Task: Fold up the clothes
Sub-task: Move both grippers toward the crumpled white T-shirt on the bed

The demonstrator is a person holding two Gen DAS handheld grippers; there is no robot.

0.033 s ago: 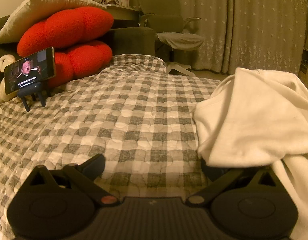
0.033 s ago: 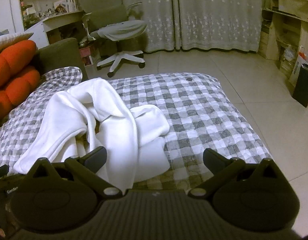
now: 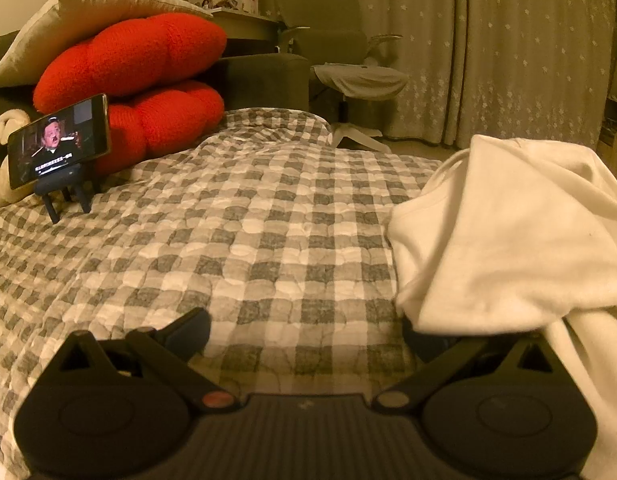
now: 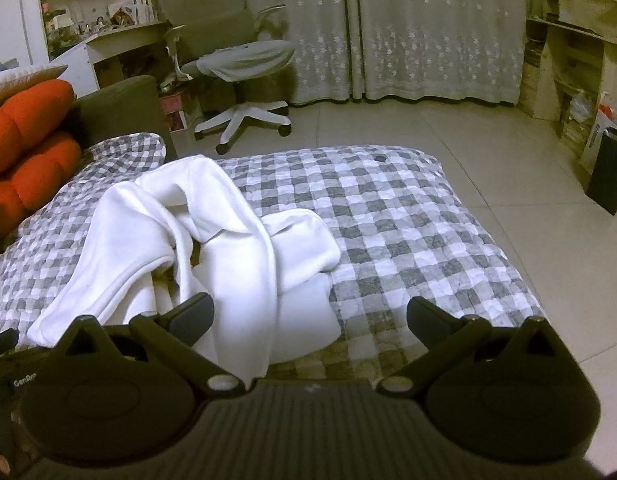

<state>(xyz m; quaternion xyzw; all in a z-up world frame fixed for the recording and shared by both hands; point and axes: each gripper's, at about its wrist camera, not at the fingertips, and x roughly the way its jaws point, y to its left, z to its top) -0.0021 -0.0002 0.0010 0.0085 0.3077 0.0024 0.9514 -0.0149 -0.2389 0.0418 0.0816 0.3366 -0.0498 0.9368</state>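
Nearest the cameras, both tools hang low over the checked quilt (image 3: 268,240) with their fingers spread wide and nothing between them: the left gripper (image 3: 304,332) has bare quilt in its gap, though the edge of the white garment (image 4: 212,248) drapes over its right finger so that the tip is hidden, while the right gripper (image 4: 310,316) has its left finger just at the near hem of the same cloth and its right finger over the quilt. The garment lies in a crumpled, twisted heap on the near-left part of the quilt in the right wrist view, folds piled over one another, no sleeve or hem laid flat. So the folding looks barely begun; the step in hand seems to be reaching in for a first hold. The next move probably calls for finding two edges or corners, pinching one with each tool, and drawing the heap out flat. Farther back stand red cushions (image 3: 140,80), a propped phone (image 3: 58,140) showing video, an office chair (image 4: 236,52) and curtains (image 4: 428,28).
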